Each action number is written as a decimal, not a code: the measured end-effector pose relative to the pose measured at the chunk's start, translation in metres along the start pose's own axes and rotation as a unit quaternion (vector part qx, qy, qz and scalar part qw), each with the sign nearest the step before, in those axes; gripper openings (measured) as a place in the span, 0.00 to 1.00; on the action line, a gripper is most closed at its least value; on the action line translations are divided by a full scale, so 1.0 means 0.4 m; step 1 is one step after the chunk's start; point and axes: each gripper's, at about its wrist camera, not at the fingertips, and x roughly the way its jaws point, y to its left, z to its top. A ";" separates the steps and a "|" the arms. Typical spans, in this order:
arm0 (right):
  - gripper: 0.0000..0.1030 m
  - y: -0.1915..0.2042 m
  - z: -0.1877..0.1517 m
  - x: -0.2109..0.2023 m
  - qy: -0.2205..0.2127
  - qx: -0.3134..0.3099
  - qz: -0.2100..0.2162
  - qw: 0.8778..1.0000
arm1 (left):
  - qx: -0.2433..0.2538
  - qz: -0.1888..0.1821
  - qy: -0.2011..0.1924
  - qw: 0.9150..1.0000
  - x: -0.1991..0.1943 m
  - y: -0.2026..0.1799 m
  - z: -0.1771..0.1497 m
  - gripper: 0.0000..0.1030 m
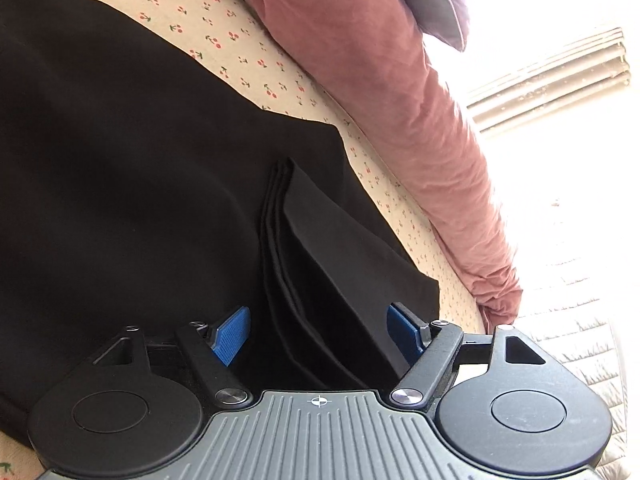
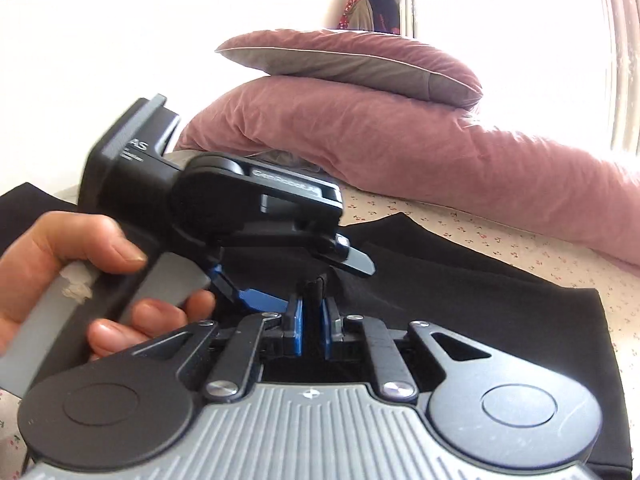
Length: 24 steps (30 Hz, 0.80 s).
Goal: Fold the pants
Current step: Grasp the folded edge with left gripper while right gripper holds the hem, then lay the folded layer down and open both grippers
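Note:
Black pants (image 1: 140, 180) lie spread on a cherry-print sheet (image 1: 192, 4). A stacked fold edge (image 1: 280, 216) of the pants rises between the blue pads (image 1: 232, 334) of my left gripper (image 1: 318, 332), which stands open and does not press on it. In the right wrist view my right gripper (image 2: 312, 320) is shut on a small raised pinch of the pants (image 2: 460, 320). A hand (image 2: 80, 264) holds the left gripper just left of it, and its fingers (image 2: 354, 258) straddle the same pinch.
A long pink duvet roll (image 1: 380, 80) runs along the far side of the bed, with a pink and grey pillow (image 2: 352, 60) on top. White quilted cover (image 1: 580, 340) lies at the right. Bright window light washes out the background.

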 end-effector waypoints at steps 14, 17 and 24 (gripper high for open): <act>0.10 0.131 0.064 0.094 -0.024 -0.021 0.051 0.998 | 0.209 0.102 -0.084 0.969 -0.118 -0.033 0.075 0.04; 0.10 0.158 0.081 0.124 -0.028 -0.007 0.086 0.996 | 0.238 0.132 -0.103 0.957 -0.170 -0.013 0.093 0.04; 0.10 0.243 0.117 0.206 -0.021 0.018 0.145 0.989 | 0.222 0.149 -0.139 0.953 -0.284 0.084 0.147 0.04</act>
